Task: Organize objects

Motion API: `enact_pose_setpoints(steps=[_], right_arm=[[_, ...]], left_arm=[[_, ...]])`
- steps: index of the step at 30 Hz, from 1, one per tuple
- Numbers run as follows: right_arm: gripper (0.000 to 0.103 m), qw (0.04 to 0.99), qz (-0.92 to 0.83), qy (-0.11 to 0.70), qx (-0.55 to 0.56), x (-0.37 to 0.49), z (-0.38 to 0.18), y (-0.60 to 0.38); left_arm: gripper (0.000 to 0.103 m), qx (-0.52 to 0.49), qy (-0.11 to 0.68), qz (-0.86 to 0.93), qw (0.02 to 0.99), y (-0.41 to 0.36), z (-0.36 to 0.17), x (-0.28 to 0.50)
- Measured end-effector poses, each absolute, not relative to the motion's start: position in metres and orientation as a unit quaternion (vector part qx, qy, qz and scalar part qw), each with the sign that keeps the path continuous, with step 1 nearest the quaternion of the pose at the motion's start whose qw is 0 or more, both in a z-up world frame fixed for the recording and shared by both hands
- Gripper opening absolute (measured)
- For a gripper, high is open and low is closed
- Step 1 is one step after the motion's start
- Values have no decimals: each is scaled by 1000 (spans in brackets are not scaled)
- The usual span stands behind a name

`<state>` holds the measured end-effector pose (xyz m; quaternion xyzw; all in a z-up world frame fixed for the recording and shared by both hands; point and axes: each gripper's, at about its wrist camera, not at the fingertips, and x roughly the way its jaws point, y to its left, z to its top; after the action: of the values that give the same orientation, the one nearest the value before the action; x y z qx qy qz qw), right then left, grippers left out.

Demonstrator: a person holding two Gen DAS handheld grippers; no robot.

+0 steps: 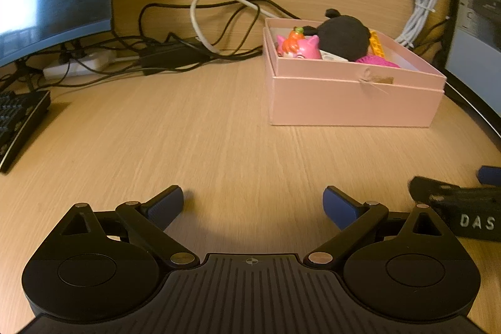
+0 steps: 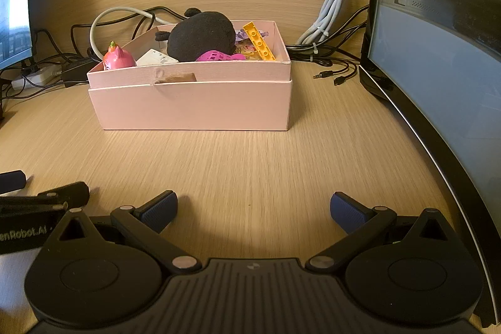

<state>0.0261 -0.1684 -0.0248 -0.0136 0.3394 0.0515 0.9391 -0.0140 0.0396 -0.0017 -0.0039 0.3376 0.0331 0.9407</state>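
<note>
While both of my grippers hover low over the wooden bench, the pink box (image 2: 191, 105) sits ahead of them, already holding toys: a black plush (image 2: 200, 35), a pink figure (image 2: 119, 59) and a yellow brick (image 2: 258, 42). My right gripper (image 2: 253, 208), fingers spread and empty, faces the box almost head-on. My left gripper (image 1: 253, 204), also spread and empty, has it ahead and to its right. Its long side runs crosswise to me; the right gripper seems nearer.
</note>
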Motion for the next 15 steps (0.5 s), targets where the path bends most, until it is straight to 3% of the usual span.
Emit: enact_pose_setpoints(steps=[15], right_arm=[[103,939,51,340,-14,26,-25,-168]], left_arm=[[100,-4,337,31,941,39,-2,-15]])
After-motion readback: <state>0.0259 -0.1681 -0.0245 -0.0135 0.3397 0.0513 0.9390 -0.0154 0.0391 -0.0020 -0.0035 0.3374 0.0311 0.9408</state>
